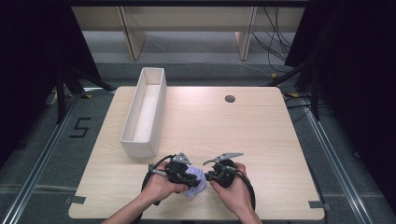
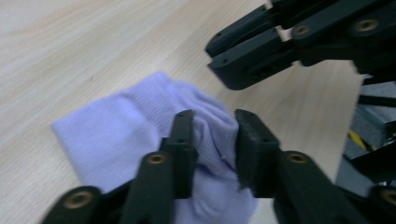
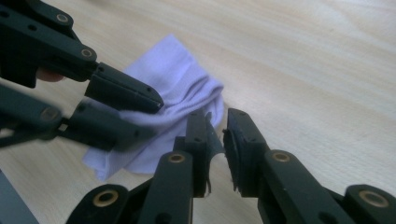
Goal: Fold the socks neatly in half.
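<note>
I have both tools low near the counter's near edge, about midway along it, working on a small pale lilac knitted cloth (image 1: 195,183) that looks like a sock. My left tool (image 2: 212,140) is pinched onto a raised fold of that cloth, jaws narrow with the fabric bunched between them. My right tool (image 3: 215,140) sits just beside the cloth's bunched end; its jaws are nearly together with only a slim gap, and I cannot tell for sure whether any fabric is caught in them. The rest of the cloth lies flat on the light wooden counter (image 1: 261,130). A long narrow white open box (image 1: 144,112) stands well apart toward the far left corner. I judge this as the gathering or folding step; next, the right tool needs a firm bite on the free edge.
</note>
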Available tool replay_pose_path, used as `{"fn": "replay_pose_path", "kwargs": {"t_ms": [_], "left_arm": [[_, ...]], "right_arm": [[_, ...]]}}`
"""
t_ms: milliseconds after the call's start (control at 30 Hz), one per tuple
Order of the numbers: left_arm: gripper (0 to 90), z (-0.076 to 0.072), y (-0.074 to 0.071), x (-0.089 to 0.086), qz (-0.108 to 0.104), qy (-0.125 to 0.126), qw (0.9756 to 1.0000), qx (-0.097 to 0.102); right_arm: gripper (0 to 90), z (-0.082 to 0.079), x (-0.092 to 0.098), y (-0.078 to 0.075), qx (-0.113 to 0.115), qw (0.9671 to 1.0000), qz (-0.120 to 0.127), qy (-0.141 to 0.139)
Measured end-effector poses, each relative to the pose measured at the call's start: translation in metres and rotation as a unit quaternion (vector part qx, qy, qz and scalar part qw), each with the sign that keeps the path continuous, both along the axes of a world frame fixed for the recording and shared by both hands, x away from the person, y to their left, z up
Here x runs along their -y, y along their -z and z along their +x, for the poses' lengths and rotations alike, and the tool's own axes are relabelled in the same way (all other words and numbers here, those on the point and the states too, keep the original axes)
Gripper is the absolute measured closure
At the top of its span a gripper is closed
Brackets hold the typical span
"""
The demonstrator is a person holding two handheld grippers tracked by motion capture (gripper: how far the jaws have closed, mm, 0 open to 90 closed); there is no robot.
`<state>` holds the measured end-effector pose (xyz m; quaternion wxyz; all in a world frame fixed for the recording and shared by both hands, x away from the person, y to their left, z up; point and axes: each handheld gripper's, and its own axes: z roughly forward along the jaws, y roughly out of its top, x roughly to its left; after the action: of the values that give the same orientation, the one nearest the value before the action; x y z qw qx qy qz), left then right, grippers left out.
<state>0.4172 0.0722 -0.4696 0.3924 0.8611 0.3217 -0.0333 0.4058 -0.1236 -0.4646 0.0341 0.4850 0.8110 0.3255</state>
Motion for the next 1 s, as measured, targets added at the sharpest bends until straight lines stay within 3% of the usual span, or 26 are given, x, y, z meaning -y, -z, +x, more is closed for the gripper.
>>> {"fn": "replay_pose_path", "kwargs": {"t_ms": [67, 133, 200, 267, 300, 400, 633, 867, 1000], "left_arm": [[60.6, -0.003, -0.009, -0.004, -0.023, 0.0, 0.9997, 0.01], [61.6, -0.005, -0.018, -0.011, -0.036, -0.009, 0.999, 0.024], [67.3, -0.005, -0.022, -0.016, -0.035, -0.015, 0.9987, 0.032], [71.4, -0.003, -0.023, -0.028, -0.007, -0.027, 0.9985, 0.047], [74.1, -0.001, -0.016, -0.034, 0.009, -0.026, 0.9988, 0.04], [77.1, -0.003, -0.009, -0.036, 0.016, -0.02, 0.9991, 0.032], [77.8, -0.014, 0.006, -0.021, 0.012, 0.008, 0.9996, 0.023], [76.6, -0.018, 0.014, -0.013, 0.019, 0.017, 0.9995, 0.019], [75.0, -0.019, 0.012, -0.012, 0.015, 0.02, 0.9995, 0.021]], "right_arm": [[77.1, 0.0, 0.002, -0.003, 0.011, 0.9999, 0.0, 0.008], [76.4, 0.0, 0.003, -0.007, 0.003, 0.9999, 0.003, 0.01], [76.0, 0.0, 0.003, -0.008, 0.011, 0.9999, 0.002, 0.007], [75.0, 0.0, -0.001, -0.012, 0.012, 0.9999, 0.008, 0.002], [74.4, -0.001, -0.004, -0.014, 0.01, 0.9999, 0.007, 0.005], [72.0, -0.002, -0.014, -0.015, 0.013, 0.9997, 0.017, -0.012], [63.8, -0.002, -0.036, -0.005, 0.026, 0.9991, -0.006, -0.035], [65.9, -0.003, -0.028, 0.005, 0.02, 0.9989, -0.035, -0.026], [69.6, -0.002, -0.025, 0.011, 0.013, 0.999, -0.034, -0.026]]}}
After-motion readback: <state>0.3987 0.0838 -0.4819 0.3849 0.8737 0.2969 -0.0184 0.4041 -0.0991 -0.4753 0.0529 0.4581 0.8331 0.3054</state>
